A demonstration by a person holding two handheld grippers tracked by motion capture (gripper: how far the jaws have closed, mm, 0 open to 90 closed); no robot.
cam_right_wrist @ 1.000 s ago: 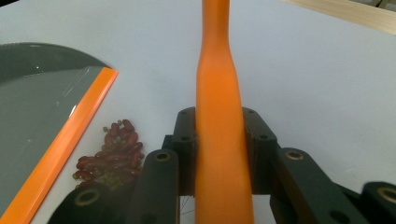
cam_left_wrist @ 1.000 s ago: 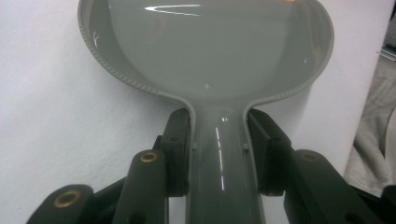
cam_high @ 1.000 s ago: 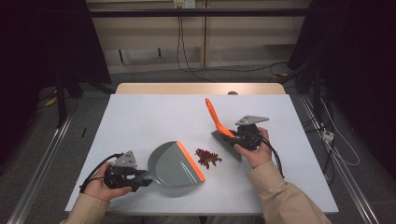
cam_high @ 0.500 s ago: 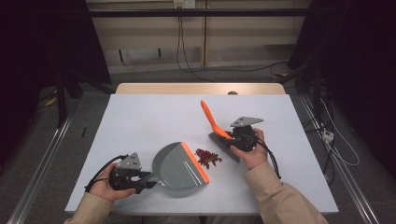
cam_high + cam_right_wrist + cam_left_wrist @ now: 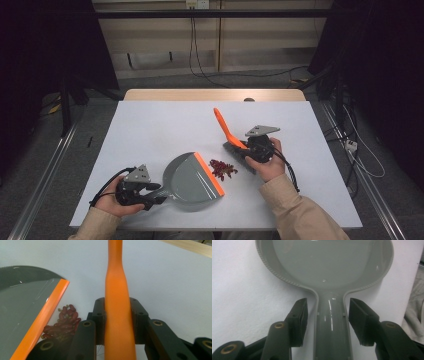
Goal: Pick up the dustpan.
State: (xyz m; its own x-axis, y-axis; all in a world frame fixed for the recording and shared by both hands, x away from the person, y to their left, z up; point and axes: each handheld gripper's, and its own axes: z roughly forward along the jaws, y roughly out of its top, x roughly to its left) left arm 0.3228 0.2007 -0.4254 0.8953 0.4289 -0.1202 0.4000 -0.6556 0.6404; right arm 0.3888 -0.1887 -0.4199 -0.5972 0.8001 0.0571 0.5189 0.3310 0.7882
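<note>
White table (image 5: pixel 150 130), dustpan handle (image 5: pixel 332 322) between open jaws

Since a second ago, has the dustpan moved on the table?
Yes. The dustpan has slid right, toward the pile of red bits; its orange lip now lies almost against the pile.

No readable text, label, brand, number or sign stands on anything in these pictures.
</note>
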